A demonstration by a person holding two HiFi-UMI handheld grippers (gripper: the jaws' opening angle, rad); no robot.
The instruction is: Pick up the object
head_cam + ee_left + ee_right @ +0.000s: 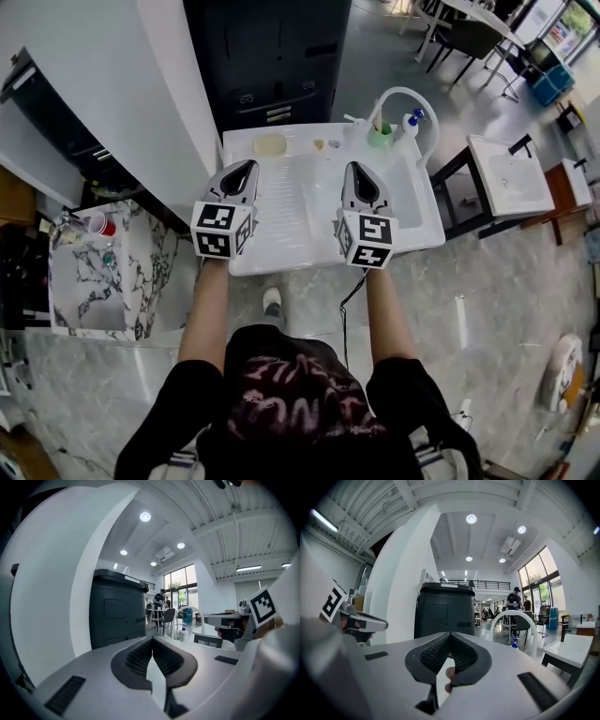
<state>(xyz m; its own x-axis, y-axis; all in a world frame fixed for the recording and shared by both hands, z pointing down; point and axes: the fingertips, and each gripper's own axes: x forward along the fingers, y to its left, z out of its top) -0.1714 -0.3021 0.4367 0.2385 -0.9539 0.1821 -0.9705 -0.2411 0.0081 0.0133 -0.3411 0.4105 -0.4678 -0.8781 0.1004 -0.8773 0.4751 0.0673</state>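
I hold both grippers side by side over a white sink table (pixel 309 246). The left gripper (pixel 246 166) is shut, its ribbed pads meeting at the tip (pixel 152 640) with nothing between them. The right gripper (pixel 357 167) is shut too, its pads (pixel 450 634) together and empty; a fingertip shows through the gap behind them. At the far edge of the table lie a pale beige round object (pixel 270 144) and two small bits (pixel 319 144). A green cup (pixel 379 137) and a blue-capped bottle (pixel 413 119) stand by the curved white faucet (pixel 424 105). Both grippers are short of these.
A tall black cabinet (pixel 272 56) stands behind the table, beside a white pillar (pixel 141 103). A marble counter (pixel 127 281) with red cups (pixel 101 224) is at the left. Another white sink stand (pixel 511 178) is at the right, chairs (pixel 469 37) beyond.
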